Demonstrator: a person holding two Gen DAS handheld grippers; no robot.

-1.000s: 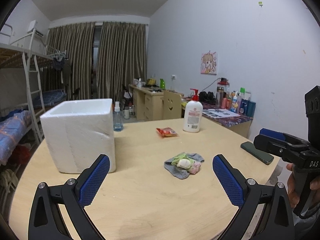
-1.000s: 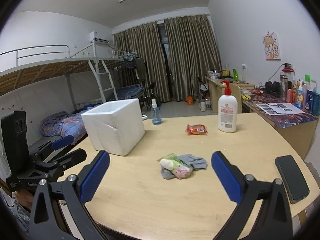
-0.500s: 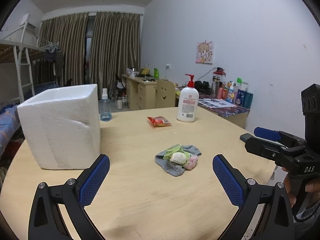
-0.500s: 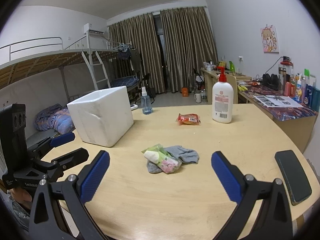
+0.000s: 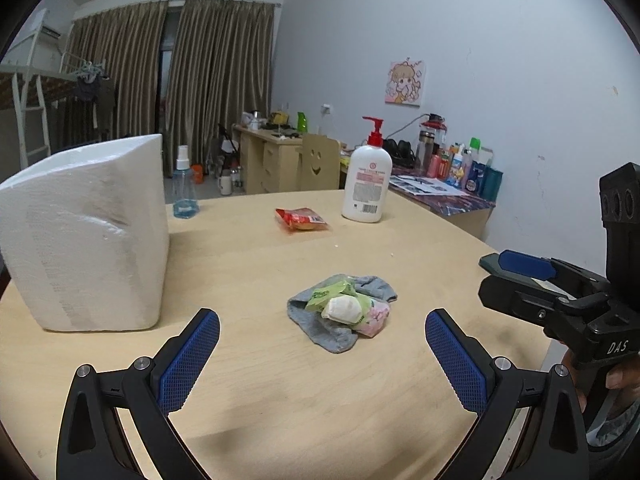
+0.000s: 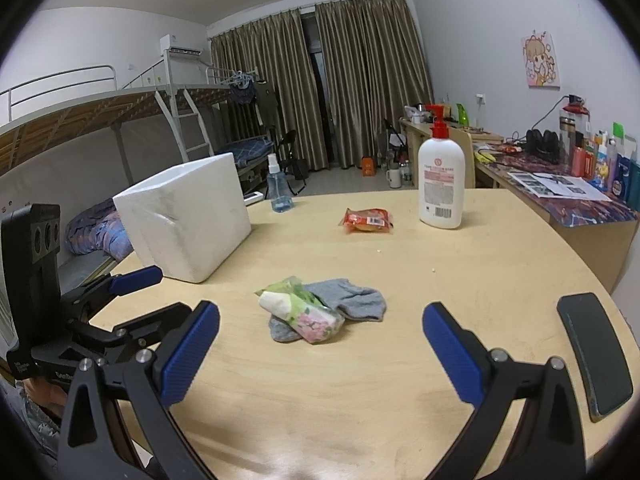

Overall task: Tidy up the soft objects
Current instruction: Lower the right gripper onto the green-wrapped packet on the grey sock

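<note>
Socks (image 5: 343, 309) lie in a small heap on the bench (image 5: 280, 392), straight ahead of my left tongs (image 5: 322, 354) and between the lines of their two blue pads (image 5: 188, 358). My left tongs are released, spread wide, holding nothing, and they hover above the bench short of the heap. My right tongs (image 6: 321, 350) are released too, just as wide and empty; from their side the socks (image 6: 316, 314) sit ahead and a little left of centre. The heap is a grey sock underneath with a green one, a white one and a pink flowered one bunched on top, all touching.

Ahead and to the left of both tongs stands a white foam box (image 5: 86, 236), open at the top, well apart from the socks. Beyond the heap lies a red packet (image 5: 301, 219), and past that, to the right, a white pump bottle (image 5: 367, 184) with a red top stands upright. A small spray bottle (image 5: 184, 188) stands behind the box. A dark phone (image 6: 596, 356) lies flat near the bench's edge, just right of my right tongs.

From the left wrist view the right tongs (image 5: 520, 276) show at the right edge, level with the heap; from the right wrist view the left tongs (image 6: 136, 296) show at the left edge, near the box.
</note>
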